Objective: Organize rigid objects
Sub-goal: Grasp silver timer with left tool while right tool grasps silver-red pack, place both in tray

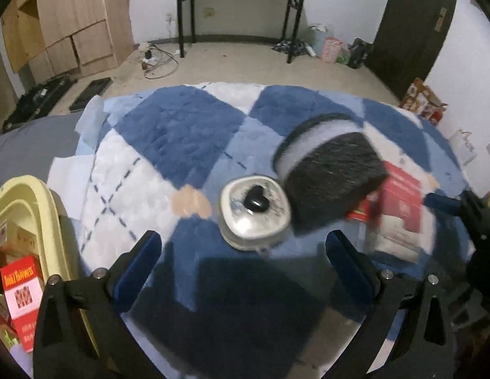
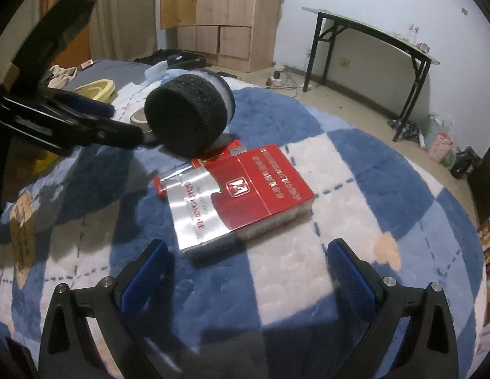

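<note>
A small rounded-square tin (image 1: 255, 212) with a black heart on its lid lies on the blue and white checked blanket (image 1: 181, 132), just ahead of my open left gripper (image 1: 245, 252). Right of the tin stands a dark fuzzy cylinder (image 1: 331, 173) with a white band. A red and silver carton (image 2: 238, 195) lies flat in front of my open right gripper (image 2: 245, 268), which holds nothing. The cylinder (image 2: 188, 113) rests against the carton's far end. In the right wrist view the left gripper (image 2: 118, 126) reaches in beside the cylinder, hiding most of the tin (image 2: 139, 117).
A pale yellow basket (image 1: 33, 208) holding a red box (image 1: 22, 297) sits at the left edge of the blanket. A black folding table (image 1: 241, 6), a wooden cabinet (image 1: 68, 22), floor cables and bags stand across the room. The blanket (image 2: 387, 170) extends right.
</note>
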The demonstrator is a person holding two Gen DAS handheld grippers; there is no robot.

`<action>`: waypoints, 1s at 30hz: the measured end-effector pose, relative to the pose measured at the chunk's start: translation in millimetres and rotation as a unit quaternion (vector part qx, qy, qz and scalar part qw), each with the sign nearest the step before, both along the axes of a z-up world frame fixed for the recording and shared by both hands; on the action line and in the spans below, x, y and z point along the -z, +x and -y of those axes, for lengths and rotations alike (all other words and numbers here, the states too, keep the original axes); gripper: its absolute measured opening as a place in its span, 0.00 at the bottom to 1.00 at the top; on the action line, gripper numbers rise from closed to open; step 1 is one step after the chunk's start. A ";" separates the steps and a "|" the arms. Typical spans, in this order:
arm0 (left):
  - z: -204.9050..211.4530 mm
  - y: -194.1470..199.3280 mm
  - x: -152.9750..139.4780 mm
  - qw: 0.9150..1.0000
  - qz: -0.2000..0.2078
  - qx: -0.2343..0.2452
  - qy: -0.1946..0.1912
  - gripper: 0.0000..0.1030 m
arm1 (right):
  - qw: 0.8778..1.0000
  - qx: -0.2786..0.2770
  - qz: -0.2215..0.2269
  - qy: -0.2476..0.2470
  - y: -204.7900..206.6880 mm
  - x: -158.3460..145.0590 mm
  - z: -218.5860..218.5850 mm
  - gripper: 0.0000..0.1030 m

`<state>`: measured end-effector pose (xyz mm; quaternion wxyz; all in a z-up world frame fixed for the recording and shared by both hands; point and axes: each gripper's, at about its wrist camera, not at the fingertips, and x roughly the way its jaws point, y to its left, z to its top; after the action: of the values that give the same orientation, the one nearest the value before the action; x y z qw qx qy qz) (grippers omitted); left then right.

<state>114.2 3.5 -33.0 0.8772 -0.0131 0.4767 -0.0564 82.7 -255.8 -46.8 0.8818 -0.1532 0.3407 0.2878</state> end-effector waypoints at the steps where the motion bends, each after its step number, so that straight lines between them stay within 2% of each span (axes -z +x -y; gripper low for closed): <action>1: -1.3 4.9 5.0 1.000 -0.001 0.000 0.007 1.00 | 1.000 -0.003 -0.003 0.002 2.4 0.7 0.3 1.00; 3: -4.4 10.4 9.9 1.000 -0.001 -0.010 0.015 1.00 | 1.000 -0.009 -0.009 0.006 9.7 2.2 2.4 1.00; 6: -10.2 21.2 15.8 1.000 -0.005 -0.022 -0.006 1.00 | 1.000 -0.019 -0.010 0.009 15.6 -0.5 3.6 1.00; 11: -8.2 22.2 14.7 1.000 0.013 -0.016 -0.010 0.97 | 1.000 -0.024 -0.013 0.012 26.3 -1.0 3.5 1.00; 12: -9.4 21.9 14.3 1.000 0.016 -0.020 -0.013 0.87 | 1.000 -0.023 -0.013 0.012 29.3 0.5 3.5 1.00; 16: -12.5 18.0 12.5 0.999 0.029 -0.021 -0.013 0.67 | 1.000 -0.021 -0.008 0.003 33.9 3.9 -3.3 0.99; 17: -12.4 16.7 11.1 0.999 0.033 -0.018 -0.012 0.55 | 1.000 -0.020 -0.007 0.001 36.3 5.7 -7.9 0.93; 18: -11.1 16.1 10.8 0.999 0.035 -0.014 -0.013 0.49 | 1.000 -0.016 -0.002 0.000 36.9 5.7 -10.7 0.93; 21: -10.2 15.0 8.0 0.999 0.035 -0.005 -0.011 0.49 | 1.000 -0.012 0.012 -0.008 31.8 7.2 -16.2 0.92; 24: -18.1 12.8 4.0 0.999 0.030 -0.005 -0.029 0.49 | 0.999 -0.005 0.028 -0.015 21.2 5.9 -18.4 0.91; 30: -36.4 -8.7 -20.8 0.998 0.041 -0.002 -0.054 0.49 | 0.999 0.022 0.033 0.002 -5.8 -5.2 -16.7 0.90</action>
<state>105.5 40.0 -12.2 0.8939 -0.0586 0.4370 -0.0811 76.9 -239.1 -41.7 0.8990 -0.1539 0.3138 0.2640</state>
